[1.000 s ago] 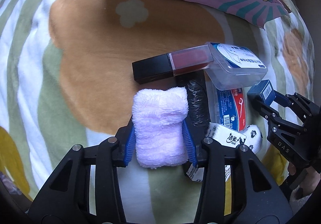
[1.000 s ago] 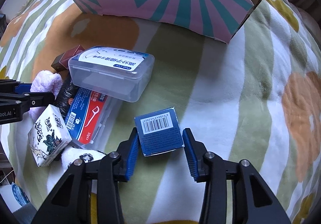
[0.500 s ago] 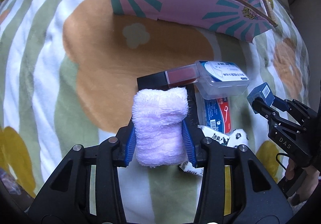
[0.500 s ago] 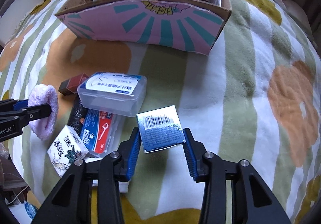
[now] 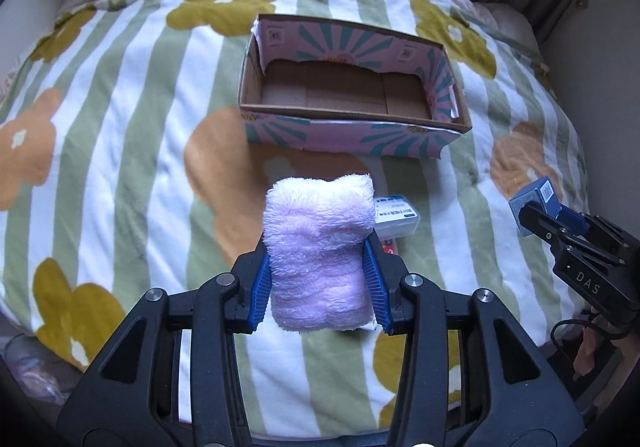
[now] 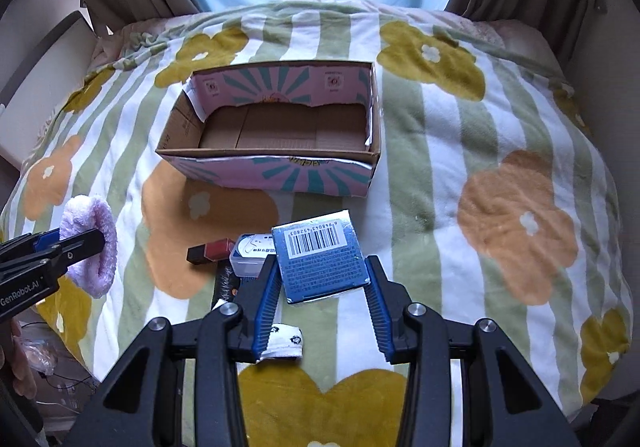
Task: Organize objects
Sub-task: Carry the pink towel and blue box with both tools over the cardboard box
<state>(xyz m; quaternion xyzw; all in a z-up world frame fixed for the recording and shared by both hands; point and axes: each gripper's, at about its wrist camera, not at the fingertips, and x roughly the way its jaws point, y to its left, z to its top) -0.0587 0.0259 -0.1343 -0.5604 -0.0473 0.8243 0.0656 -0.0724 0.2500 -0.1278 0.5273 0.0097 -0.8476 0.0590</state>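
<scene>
My left gripper is shut on a rolled pink fluffy towel and holds it high above the bed. My right gripper is shut on a small blue box with a barcode, also lifted; it shows at the right of the left wrist view. An open pink and teal cardboard box stands empty ahead on the blanket. The towel also shows at the left of the right wrist view.
Below lie a clear plastic case, a dark red lipstick-like box, a black item and a white patterned item. The bed has a striped flower blanket. Curtains and a window stand behind.
Both grippers have risen well above the bed with their loads, so the whole cardboard box and its empty inside have come into view. The items left on the blanket look smaller.
</scene>
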